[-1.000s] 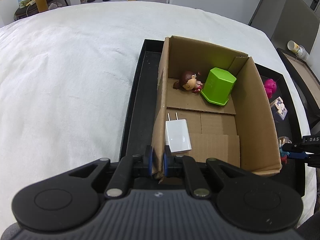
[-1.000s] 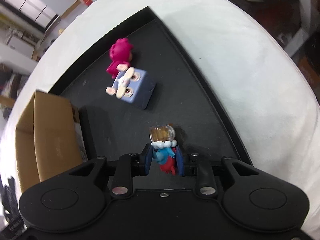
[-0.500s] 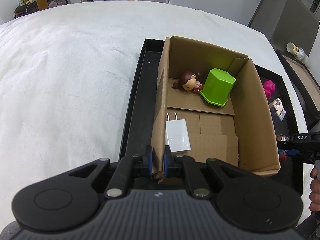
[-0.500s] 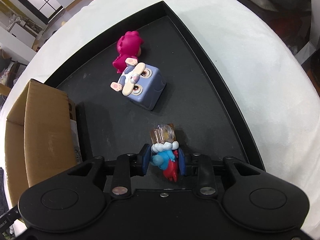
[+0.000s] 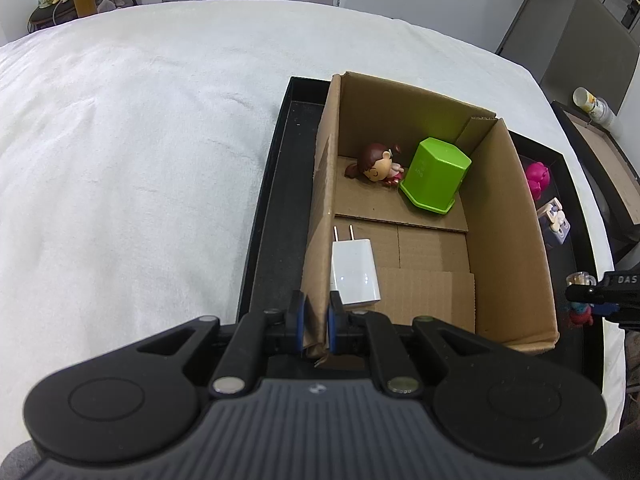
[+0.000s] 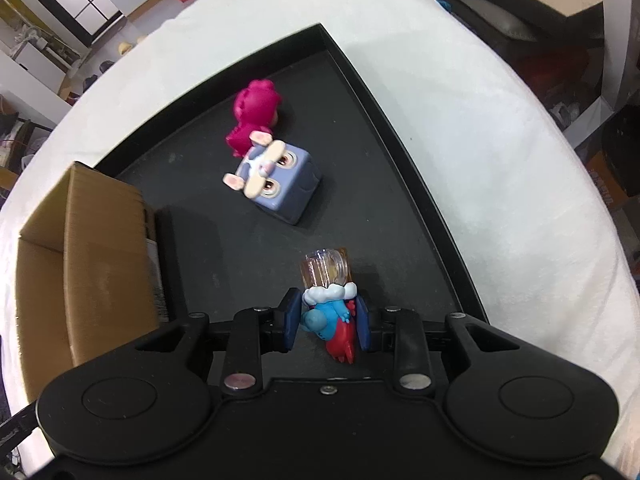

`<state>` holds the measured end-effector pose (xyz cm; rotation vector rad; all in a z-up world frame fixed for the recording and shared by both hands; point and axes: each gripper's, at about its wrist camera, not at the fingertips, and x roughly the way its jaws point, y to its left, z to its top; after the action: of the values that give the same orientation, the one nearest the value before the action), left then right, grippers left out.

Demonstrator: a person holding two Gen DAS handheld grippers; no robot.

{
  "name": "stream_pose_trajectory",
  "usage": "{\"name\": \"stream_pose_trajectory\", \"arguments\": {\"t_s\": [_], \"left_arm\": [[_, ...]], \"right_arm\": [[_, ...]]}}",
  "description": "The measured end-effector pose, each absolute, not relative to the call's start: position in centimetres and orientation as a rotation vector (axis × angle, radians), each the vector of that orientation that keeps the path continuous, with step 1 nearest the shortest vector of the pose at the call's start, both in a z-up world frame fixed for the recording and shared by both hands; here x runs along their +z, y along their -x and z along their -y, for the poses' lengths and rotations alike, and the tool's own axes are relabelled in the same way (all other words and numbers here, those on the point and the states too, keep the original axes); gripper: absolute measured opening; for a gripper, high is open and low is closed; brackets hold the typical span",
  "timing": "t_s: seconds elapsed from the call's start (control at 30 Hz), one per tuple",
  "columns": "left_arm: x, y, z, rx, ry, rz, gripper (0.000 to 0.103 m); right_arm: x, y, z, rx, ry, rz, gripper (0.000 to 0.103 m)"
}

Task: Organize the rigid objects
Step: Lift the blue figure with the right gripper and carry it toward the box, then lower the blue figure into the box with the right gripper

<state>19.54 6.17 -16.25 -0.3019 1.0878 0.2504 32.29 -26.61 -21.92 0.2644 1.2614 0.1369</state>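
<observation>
We count three items in one cardboard box [image 5: 508,216], left gripper [image 5: 315,318] clamping its near wall, right gripper [image 6: 328,322] gripping one blue figurine [image 6: 326,316], two toys [image 6: 276,178] loose on one black tray [image 6: 400,152].

Both handheld grippers are matte black plastic. The left gripper [image 5: 315,326] has a ribbed grey housing at the bottom of the frame, two round embossed discs, silver pivot pins and blue-edged fingers [image 5: 298,322]. The right gripper [image 6: 326,322] shows smooth black housing, the same discs, silver pins, one centre screw and dark blue pads [image 6: 291,323].
</observation>
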Motion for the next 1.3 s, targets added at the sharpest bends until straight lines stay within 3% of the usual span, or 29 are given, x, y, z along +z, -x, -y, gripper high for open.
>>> {"name": "stream_pose_trajectory", "arguments": {"t_s": [1.3], "left_arm": [[-16.4,-19.1,-7.1,0.215,0.358,-1.070,0.012]], "right_arm": [[-12.4,-31.6,17.5,0.325,-0.184,-1.116,0.029]]}}
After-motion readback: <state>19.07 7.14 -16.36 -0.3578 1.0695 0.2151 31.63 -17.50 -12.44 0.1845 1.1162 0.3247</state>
